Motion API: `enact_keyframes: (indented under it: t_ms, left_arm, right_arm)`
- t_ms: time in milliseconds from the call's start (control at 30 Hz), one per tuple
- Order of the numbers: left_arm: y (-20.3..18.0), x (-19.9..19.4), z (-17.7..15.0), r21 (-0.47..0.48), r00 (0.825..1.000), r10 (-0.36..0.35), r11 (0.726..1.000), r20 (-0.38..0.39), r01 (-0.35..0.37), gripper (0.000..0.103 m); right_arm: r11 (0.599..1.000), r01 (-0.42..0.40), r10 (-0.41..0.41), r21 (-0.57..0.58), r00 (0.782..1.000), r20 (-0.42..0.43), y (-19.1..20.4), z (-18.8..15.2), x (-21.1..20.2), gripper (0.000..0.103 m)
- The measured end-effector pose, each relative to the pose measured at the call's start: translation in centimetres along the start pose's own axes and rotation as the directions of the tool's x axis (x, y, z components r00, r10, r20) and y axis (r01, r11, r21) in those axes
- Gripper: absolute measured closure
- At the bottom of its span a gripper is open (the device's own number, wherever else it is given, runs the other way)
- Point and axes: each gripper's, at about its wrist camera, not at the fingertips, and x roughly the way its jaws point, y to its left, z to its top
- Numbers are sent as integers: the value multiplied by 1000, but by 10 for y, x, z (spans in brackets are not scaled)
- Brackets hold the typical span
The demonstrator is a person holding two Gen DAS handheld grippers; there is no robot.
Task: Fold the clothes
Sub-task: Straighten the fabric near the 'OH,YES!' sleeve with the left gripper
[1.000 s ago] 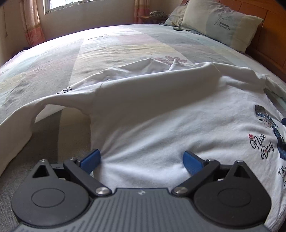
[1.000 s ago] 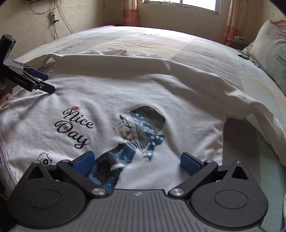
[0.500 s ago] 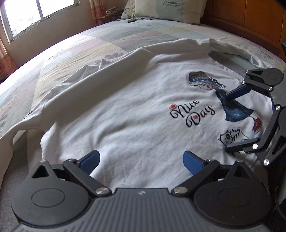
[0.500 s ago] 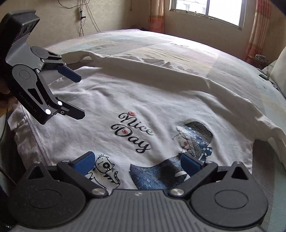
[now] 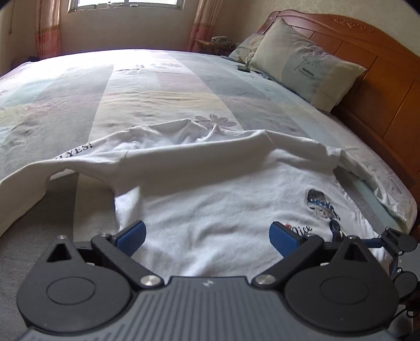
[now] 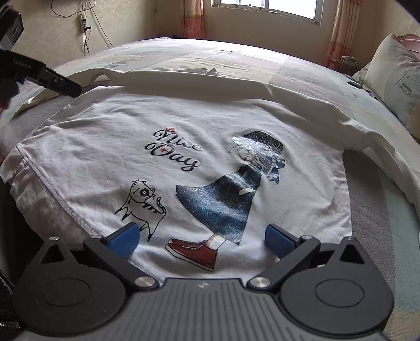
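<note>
A white T-shirt (image 6: pixel 105 136) with a "Nice Day" print, a cat and a girl in a blue dress lies on the bed, its far part folded over towards me. In the left wrist view the same T-shirt (image 5: pixel 210 209) stretches ahead, a sleeve trailing off to the left. My left gripper (image 5: pixel 207 236) is open just above the shirt's near edge, nothing between its blue pads. My right gripper (image 6: pixel 200 237) is open too, over the hem by the red shoe print. The left gripper (image 6: pixel 52 78) shows as a black arm at the upper left of the right wrist view.
The bed (image 5: pixel 157 86) has a pastel striped sheet. Pillows (image 5: pixel 302 65) lean on a wooden headboard (image 5: pixel 380 65) at the right. A window and curtains (image 6: pixel 262 8) stand behind the bed. A wall socket with cables (image 6: pixel 82 23) is at the left.
The left gripper has swung back left, off the print, towards the sleeve side. The right gripper has pulled back to the hem, so the shoe print now shows. Both stay open.
</note>
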Motion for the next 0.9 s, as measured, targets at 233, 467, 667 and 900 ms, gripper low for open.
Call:
enact_keyframes:
  t_ms: [233, 467, 667, 900]
  left_arm:
    - [53, 74, 35, -152, 995, -69, 987, -72, 57, 3]
    - [91, 100, 50, -127, 996, 29, 991, -81, -39, 4]
    - [60, 73, 43, -4, 990, 52, 999, -132, -53, 4]
    - [12, 33, -6, 66, 986, -90, 993, -138, 100, 3]
  right_arm:
    - [1000, 6, -6, 7, 1000, -9, 0, 0, -1, 0]
    - [1000, -10, 10, 7, 1000, -18, -5, 3, 3, 0]
    - [1000, 1, 0, 16, 1000, -19, -5, 6, 7, 0]
    - [1000, 15, -14, 25, 1000, -11, -4, 7, 9, 0]
